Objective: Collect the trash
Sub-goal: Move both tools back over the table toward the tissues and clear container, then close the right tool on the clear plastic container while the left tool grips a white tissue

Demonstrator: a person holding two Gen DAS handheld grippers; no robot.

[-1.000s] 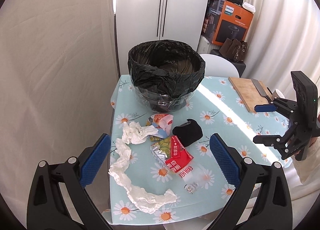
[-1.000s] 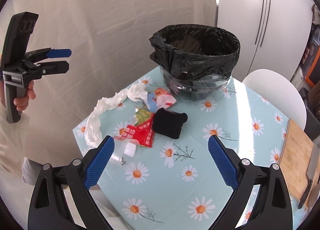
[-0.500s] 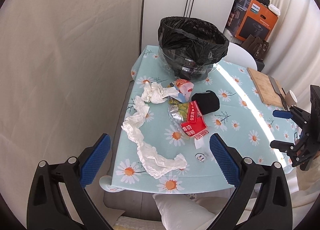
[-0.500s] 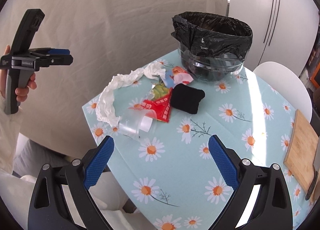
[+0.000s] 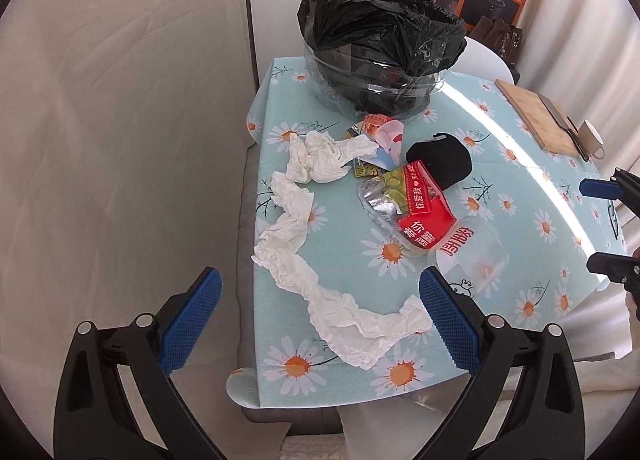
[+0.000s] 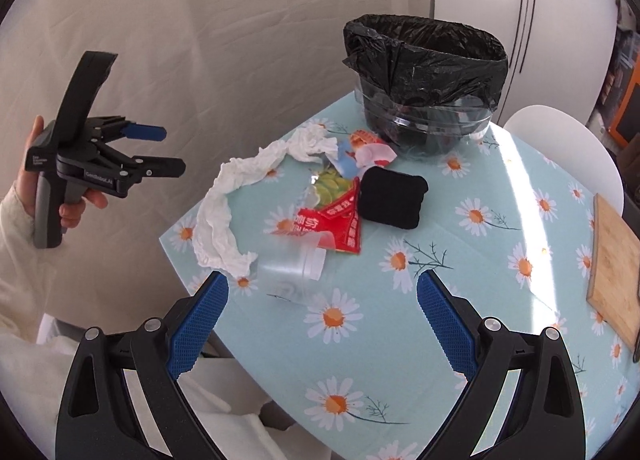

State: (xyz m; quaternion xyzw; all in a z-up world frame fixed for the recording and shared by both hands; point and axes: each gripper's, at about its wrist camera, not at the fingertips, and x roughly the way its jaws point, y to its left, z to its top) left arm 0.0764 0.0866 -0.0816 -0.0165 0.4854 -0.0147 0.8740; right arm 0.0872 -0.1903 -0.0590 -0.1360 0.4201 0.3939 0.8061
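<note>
Both grippers, left (image 5: 320,316) and right (image 6: 322,312), hang wide open and empty above the trash (image 5: 424,215) beside the bin (image 5: 380,59).

Two wrist views above the near tabletop (image 5: 540,219) corner

My left looks down its left edge, my right looks in from farther right; both share the bin (image 6: 424,79).

Sunlit daisy-print table (image 5: 520,195), cream curtain (image 5: 120,99), white chair (image 6: 560,147).
</note>
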